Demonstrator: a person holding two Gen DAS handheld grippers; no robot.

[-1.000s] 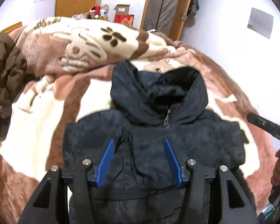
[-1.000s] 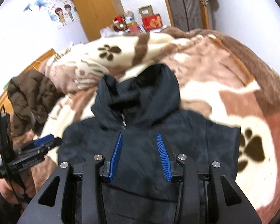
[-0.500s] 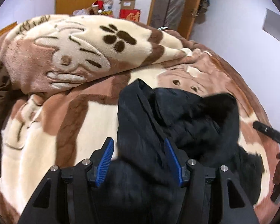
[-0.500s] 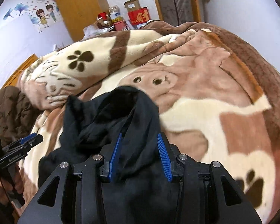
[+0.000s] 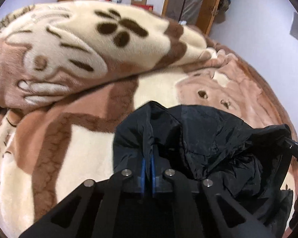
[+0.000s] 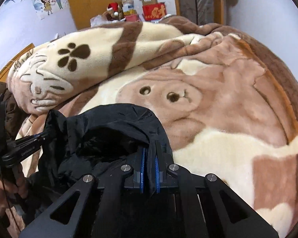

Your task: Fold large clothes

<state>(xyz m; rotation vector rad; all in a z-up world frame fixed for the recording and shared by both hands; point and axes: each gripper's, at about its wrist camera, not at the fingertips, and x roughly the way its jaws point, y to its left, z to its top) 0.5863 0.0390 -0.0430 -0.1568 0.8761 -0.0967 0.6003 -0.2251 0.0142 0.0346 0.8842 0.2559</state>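
We see our left hand-held gripper [image 5: 147, 158], its blue-padded jaws just closed, pinching a fold of the black padded hooded jacket [image 5: 208, 144]. The jacket's hood lies bunched on a plush cream and brown blanket with paw prints and cartoon bear faces [image 5: 79, 144] covering the bed. At the right edge, the black tip of our right hand-held gripper [image 5: 296, 150] meets the jacket's far side.

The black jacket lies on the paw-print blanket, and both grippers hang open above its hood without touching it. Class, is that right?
Not quite. Both grippers are shut on the black jacket: the left gripper pinches a fold of its hood edge in the left wrist view, the right gripper likewise in the right wrist view. It does lie on the paw-print blanket.
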